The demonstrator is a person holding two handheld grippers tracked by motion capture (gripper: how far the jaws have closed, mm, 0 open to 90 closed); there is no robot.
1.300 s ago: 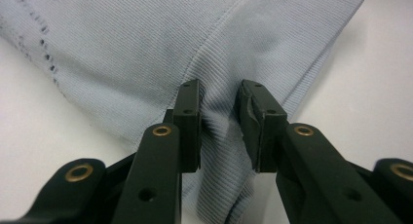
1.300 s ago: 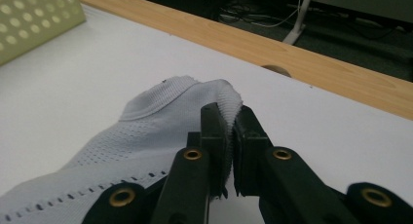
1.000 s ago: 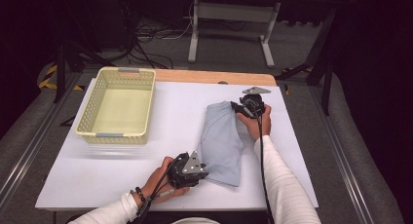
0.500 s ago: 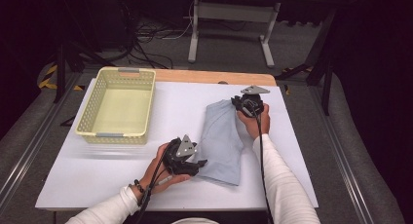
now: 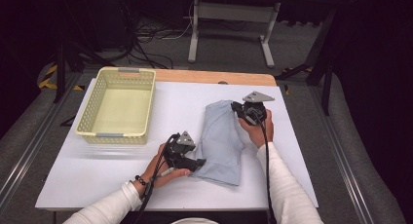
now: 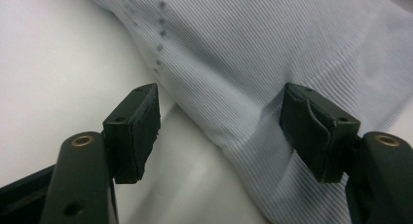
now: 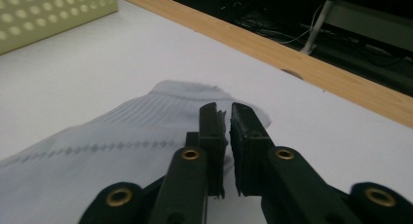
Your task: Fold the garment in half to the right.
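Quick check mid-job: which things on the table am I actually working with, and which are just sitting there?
In the job:
- pale blue garment
- left gripper, fingers open at the garment's near edge
- right gripper, fingers shut on the garment's far edge

Just lying about:
- yellow basket, apart from the garment, nothing visible inside

Pale blue ribbed garment (image 5: 221, 141) with a dotted diamond stripe; pale yellow perforated basket (image 5: 118, 106); white surface (image 5: 112, 170); black tools.

Folded pale blue ribbed garment (image 5: 221, 141), lying flat on the white table. A dotted line pattern runs along it.
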